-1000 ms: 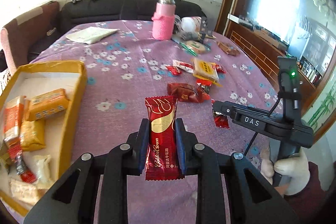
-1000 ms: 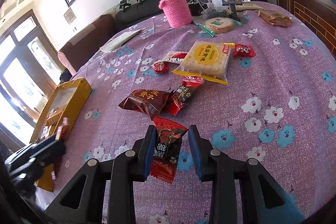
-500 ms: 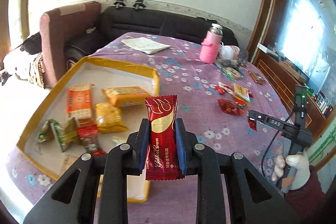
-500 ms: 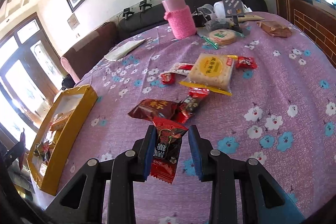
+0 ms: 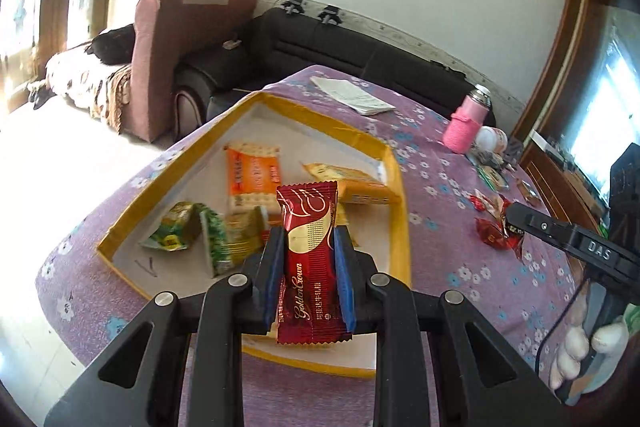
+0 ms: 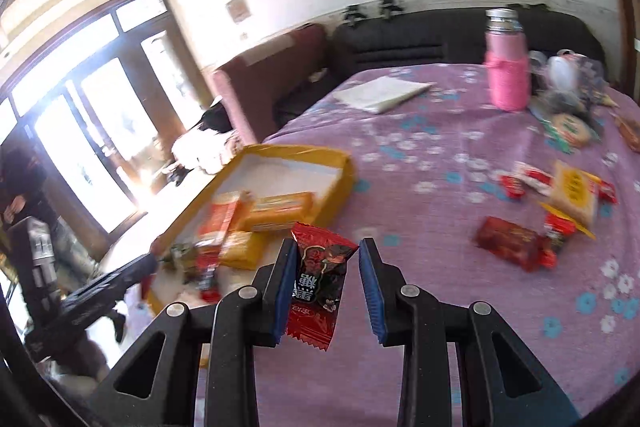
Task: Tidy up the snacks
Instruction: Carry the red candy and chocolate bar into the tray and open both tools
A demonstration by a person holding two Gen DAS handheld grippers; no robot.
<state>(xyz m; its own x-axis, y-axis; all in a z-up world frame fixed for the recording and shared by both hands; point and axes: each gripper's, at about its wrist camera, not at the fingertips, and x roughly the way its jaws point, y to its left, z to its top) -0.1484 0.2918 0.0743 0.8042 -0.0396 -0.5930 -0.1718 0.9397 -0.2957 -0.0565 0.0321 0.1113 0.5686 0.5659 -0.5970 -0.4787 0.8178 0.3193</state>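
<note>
While the left claw (image 5: 310, 271) pinches a red wafer bar (image 5: 310, 255) upright between its blue pads, the bar hangs over the near part of the yellow tray (image 5: 400, 227), so the step in hand looks like a drop into that tray. To do it well, I would carry the bar a little further in, over the bare white floor by the near rim, lower it, and only then spread the pads, so it lands flat and does not tip onto the rim.

Across from it, the right claw (image 6: 324, 283) grips a red candy (image 6: 320, 277); its left pad presses the wrapper, though a gap shows on the right side, so that hold seems looser. It hovers above the surface (image 6: 440, 227) just beside the tray's near corner, and should wait its turn or come in from its own side.

Inside the tray lie an orange cracker pack (image 5: 252, 177), a yellow pack (image 5: 352, 183) and a green packet (image 5: 180, 231), crowding the middle. Further out, loose red snacks (image 5: 494, 231) remain on the surface, with a pink bottle (image 5: 466, 129) and paper (image 5: 352, 95) well apart. The two claws crowding each other is the main risk.
</note>
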